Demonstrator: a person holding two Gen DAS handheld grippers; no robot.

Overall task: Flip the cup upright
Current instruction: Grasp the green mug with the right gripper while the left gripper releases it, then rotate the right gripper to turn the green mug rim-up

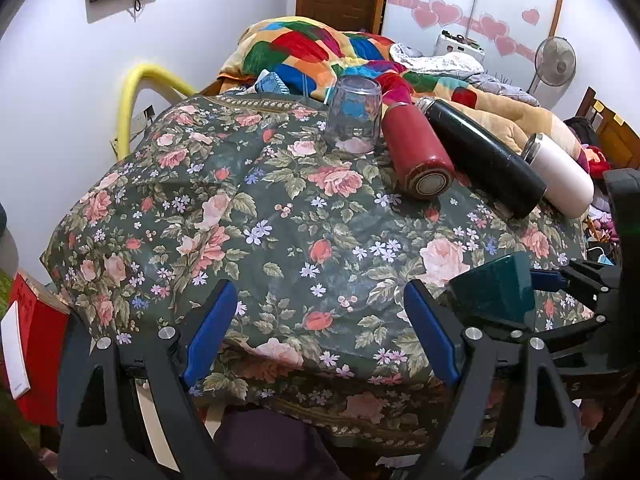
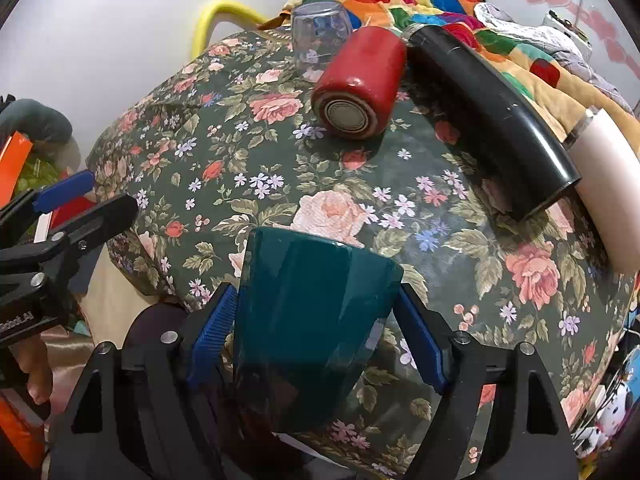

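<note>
Here the right gripper (image 2: 316, 316) pinches the teal cup (image 2: 308, 320) over the near edge of the floral-covered bench (image 1: 280, 216).

From the left: the left gripper (image 1: 316, 328) hovers with its jaws spread wide and nothing between them, low at the bench's near edge. At the far side a clear glass (image 1: 354, 114) stands mouth-down; just beside it lie a red flask (image 1: 416, 152), a black flask (image 1: 484, 152) and a white flask (image 1: 560, 172), side by side. The right gripper's blue pads (image 2: 212, 332) press on both sides of the teal cup, whose flat closed end faces away from the camera; in the left wrist view the cup shows at the right.
</note>
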